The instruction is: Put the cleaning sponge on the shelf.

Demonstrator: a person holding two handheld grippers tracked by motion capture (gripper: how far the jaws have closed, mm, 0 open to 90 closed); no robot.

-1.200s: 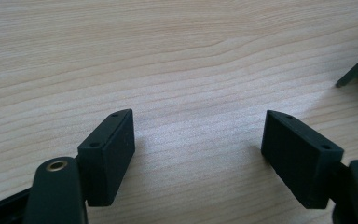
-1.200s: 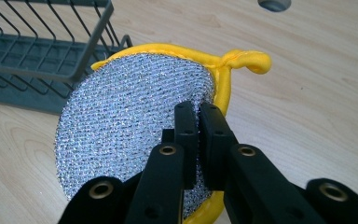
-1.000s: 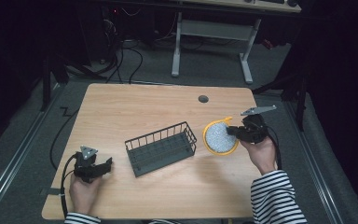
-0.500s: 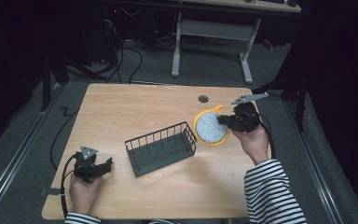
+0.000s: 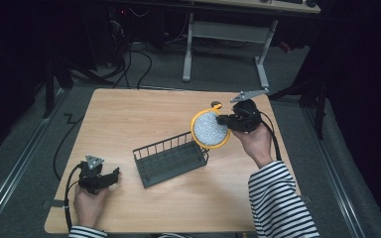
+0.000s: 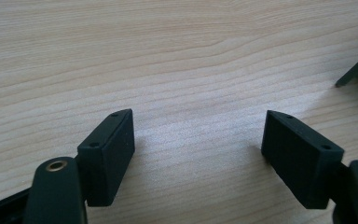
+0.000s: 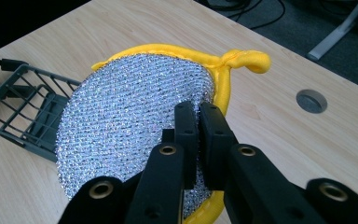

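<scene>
Right gripper [image 5: 224, 119] is clamped tight on the yellow-rimmed silver scouring pad [image 5: 210, 129], holding it above the desk [image 5: 129, 114] beside the wire basket [image 5: 171, 158]. Left gripper [image 5: 113, 174] sits wide open, nothing in it.

Right gripper [image 5: 222, 119] holds a round silver scouring pad with yellow rim [image 5: 209, 129] lifted off the tabletop [image 5: 144, 114], tilted on edge just above the right end of the dark wire basket [image 5: 170, 158]. Left gripper [image 5: 110, 176] rests near the front left corner, jaws apart, well clear of the basket. Small grommet hole [image 5: 217, 105] just behind the pad.
</scene>
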